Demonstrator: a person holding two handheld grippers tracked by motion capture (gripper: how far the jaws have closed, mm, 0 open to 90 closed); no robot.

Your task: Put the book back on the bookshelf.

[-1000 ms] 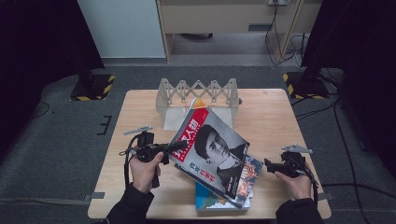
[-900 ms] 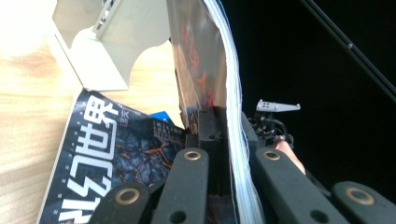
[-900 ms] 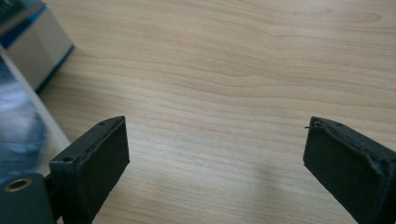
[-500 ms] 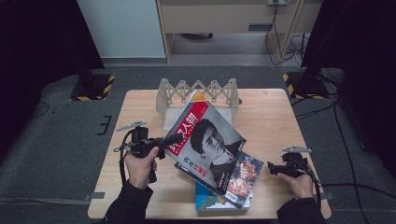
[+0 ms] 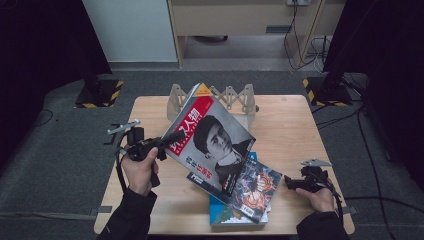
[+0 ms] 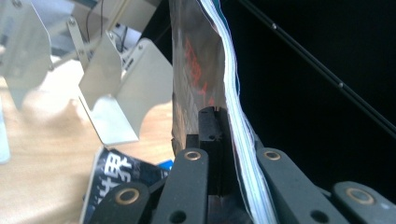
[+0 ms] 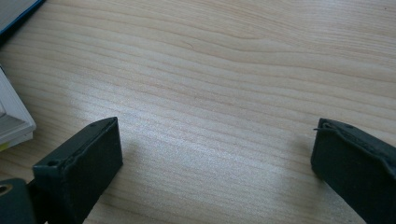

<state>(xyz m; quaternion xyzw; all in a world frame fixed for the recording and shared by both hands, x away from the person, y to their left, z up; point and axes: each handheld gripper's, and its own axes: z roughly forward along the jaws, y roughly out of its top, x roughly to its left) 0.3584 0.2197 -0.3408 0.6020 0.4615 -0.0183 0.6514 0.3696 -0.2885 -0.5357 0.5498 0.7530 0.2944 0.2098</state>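
A magazine (image 5: 215, 145) with a red title band and a portrait on its cover hangs tilted above the table, its top edge near the wooden rack (image 5: 235, 97). My left gripper (image 5: 175, 136) is shut on the magazine's left edge; in the left gripper view the jaws (image 6: 224, 121) pinch the page block (image 6: 201, 70). My right gripper (image 5: 289, 181) rests low at the table's right front, and its jaws have just been opening. In the right gripper view they (image 7: 215, 154) stand wide with only bare wood between them.
A stack of books and magazines (image 5: 250, 195) lies at the table's front centre, partly under the lifted magazine. The zigzag rack (image 6: 126, 93) stands at the back middle of the wooden table (image 5: 290, 120). A book corner (image 7: 11, 119) lies left of the right jaws.
The left hand has lifted the magazine off the stack, up and back toward the rack. The right gripper has stayed almost in place, right of the stack.
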